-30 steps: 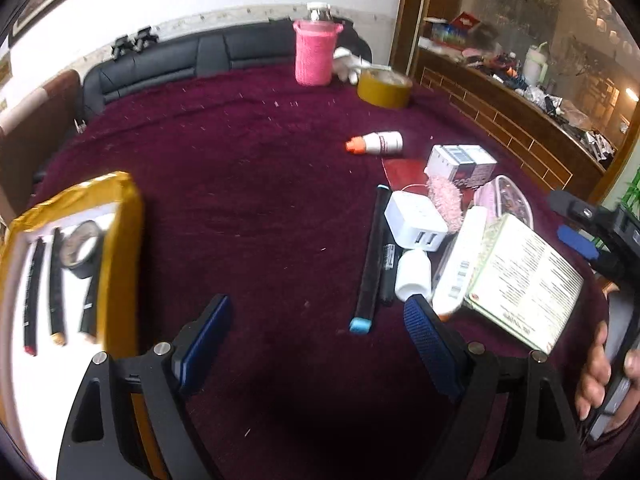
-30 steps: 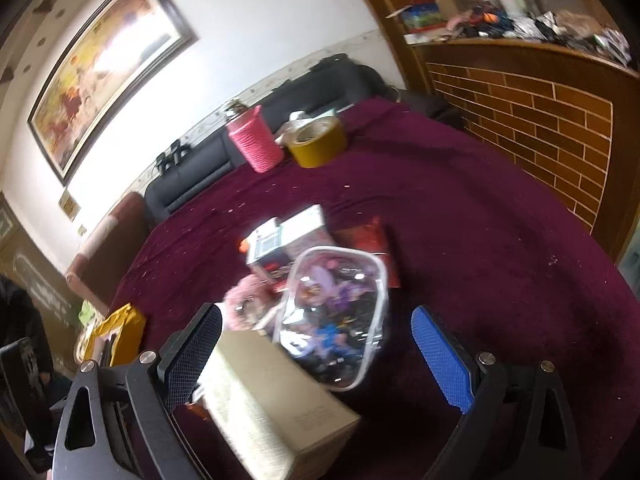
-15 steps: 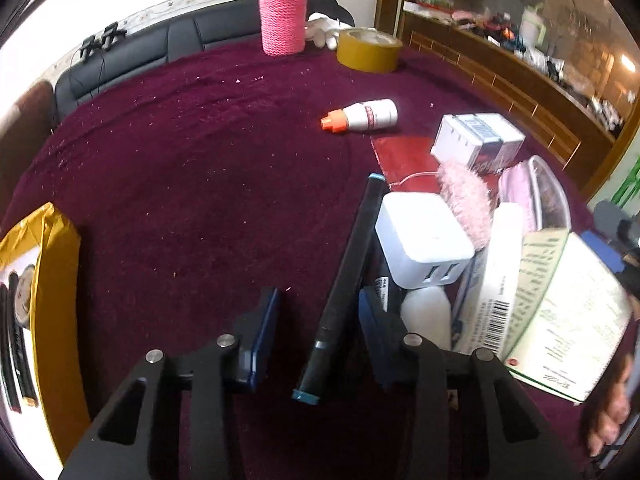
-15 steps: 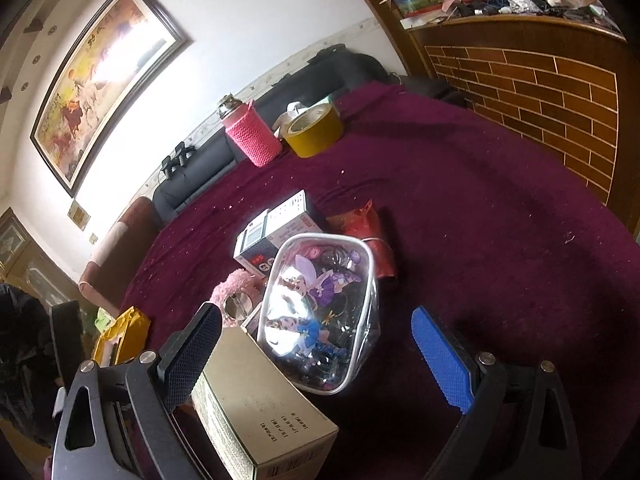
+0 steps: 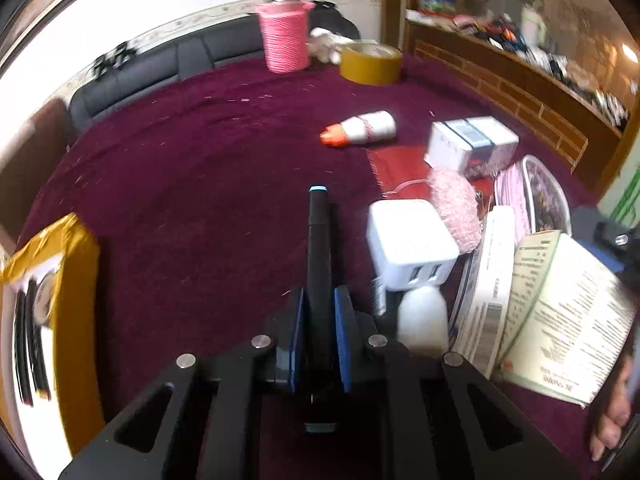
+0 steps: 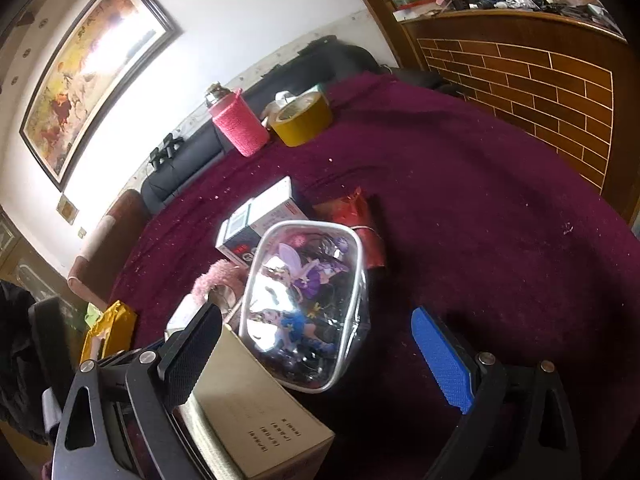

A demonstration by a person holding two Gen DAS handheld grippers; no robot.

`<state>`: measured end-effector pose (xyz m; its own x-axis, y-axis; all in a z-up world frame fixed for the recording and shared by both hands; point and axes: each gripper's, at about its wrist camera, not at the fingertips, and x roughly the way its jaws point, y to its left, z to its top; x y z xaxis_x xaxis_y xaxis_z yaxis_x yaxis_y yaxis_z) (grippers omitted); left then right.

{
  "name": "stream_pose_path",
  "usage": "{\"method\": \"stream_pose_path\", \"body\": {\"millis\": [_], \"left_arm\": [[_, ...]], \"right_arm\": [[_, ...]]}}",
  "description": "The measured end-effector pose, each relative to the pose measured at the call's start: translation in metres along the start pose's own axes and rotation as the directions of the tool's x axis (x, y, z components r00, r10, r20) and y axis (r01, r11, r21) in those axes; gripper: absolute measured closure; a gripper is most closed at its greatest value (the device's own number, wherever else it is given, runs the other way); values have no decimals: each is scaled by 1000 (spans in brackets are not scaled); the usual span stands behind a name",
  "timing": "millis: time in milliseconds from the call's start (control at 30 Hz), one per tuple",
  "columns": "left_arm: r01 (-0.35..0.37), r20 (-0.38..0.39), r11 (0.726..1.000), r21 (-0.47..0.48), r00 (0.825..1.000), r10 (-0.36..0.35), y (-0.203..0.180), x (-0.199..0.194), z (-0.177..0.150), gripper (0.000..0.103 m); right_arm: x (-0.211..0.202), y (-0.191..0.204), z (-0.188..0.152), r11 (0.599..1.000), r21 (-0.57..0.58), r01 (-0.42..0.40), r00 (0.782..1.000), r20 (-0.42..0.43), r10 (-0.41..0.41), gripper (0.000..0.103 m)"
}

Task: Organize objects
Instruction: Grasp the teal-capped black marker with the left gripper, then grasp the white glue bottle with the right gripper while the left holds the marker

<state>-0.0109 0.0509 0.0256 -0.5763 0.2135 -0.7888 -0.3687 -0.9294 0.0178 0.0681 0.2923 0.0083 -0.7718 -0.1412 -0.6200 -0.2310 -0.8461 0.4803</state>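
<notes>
A: What does the left claw (image 5: pixel 320 322) have?

B: It is clenched on the black marker (image 5: pixel 319 256), its blue pads pinching the barrel toward the near end. The marker points straight ahead, blue-capped tip out over the maroon worktop (image 5: pixel 192 184).

A: How will it handle?

B: I judge it light and stiff, a smooth round barrel that could roll or swing in the pads. The hold sits well back from the tip, so the long front part may droop. A grip nearer the middle would steady it.

A: Where might it go?

B: Probably the yellow-rimmed tray (image 5: pixel 76 280) to the left, where other dark pens lie.

A: And the right claw (image 6: pixel 316 354)?

B: Released, jaws wide apart, hovering over the clear pouch (image 6: pixel 308 304) and the printed box (image 6: pixel 256 412), holding nothing. The white charger (image 5: pixel 408 240) and small white bottle (image 5: pixel 424 316) sit just beside the marker.
</notes>
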Motion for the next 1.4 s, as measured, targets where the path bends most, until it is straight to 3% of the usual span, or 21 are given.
{"method": "stream_pose_path", "body": {"millis": [200, 333, 467, 567, 633, 767, 900, 1033, 1100, 1167, 1233, 1300, 1333, 1367, 1400], "left_arm": [[59, 54, 987, -153, 997, -51, 43, -54, -29, 89], [104, 94, 973, -205, 992, -86, 57, -81, -47, 89], [114, 136, 974, -194, 987, -88, 60, -104, -56, 89], [111, 173, 979, -170, 982, -81, 60, -119, -60, 89], [135, 187, 975, -175, 977, -102, 64, -124, -64, 89], [171, 201, 966, -194, 971, -132, 73, -131, -73, 89], [173, 202, 962, -213, 971, -130, 89, -137, -82, 89], [162, 193, 956, -244, 974, -116, 111, -139, -87, 89], [153, 187, 954, -259, 977, -106, 123, -137, -86, 89], [151, 183, 951, -269, 978, -103, 132, -136, -85, 89], [154, 176, 946, -284, 979, -106, 141, -131, -83, 89], [160, 166, 940, -302, 980, -113, 149, -125, -83, 89], [162, 160, 936, -313, 980, -116, 153, -122, -83, 89], [163, 156, 933, -321, 981, -118, 155, -119, -83, 89], [164, 152, 930, -330, 981, -119, 158, -117, -83, 89]], "right_arm": [[2, 1, -1, 1000, -8, 28, 1000, -3, -28, 5], [1, 6, -2, 998, -39, 56, 998, 10, -55, 5], [-16, 27, 11, 987, -131, 97, 995, 41, -92, 5], [-32, 57, 35, 978, -202, 53, 998, 46, -45, 5], [-25, 81, 52, 961, -276, 15, 1000, -3, -17, 3], [20, 131, 72, 881, -472, 35, 992, -93, -89, 3], [92, 166, 81, 745, -661, 84, 957, -156, -247, 3], [148, 181, 70, 593, -797, 113, 914, -151, -377, 4], [170, 185, 65, 520, -848, 107, 897, -144, -419, 5], [184, 187, 65, 473, -875, 103, 887, -134, -441, 6], [199, 186, 70, 450, -888, 95, 879, -137, -456, 9], [211, 183, 76, 455, -887, 81, 869, -161, -468, 19], [220, 180, 79, 472, -879, 66, 859, -191, -475, 31], [228, 176, 82, 493, -868, 51, 847, -224, -481, 49], [233, 172, 84, 517, -856, 33, 839, -257, -480, 58]]}}
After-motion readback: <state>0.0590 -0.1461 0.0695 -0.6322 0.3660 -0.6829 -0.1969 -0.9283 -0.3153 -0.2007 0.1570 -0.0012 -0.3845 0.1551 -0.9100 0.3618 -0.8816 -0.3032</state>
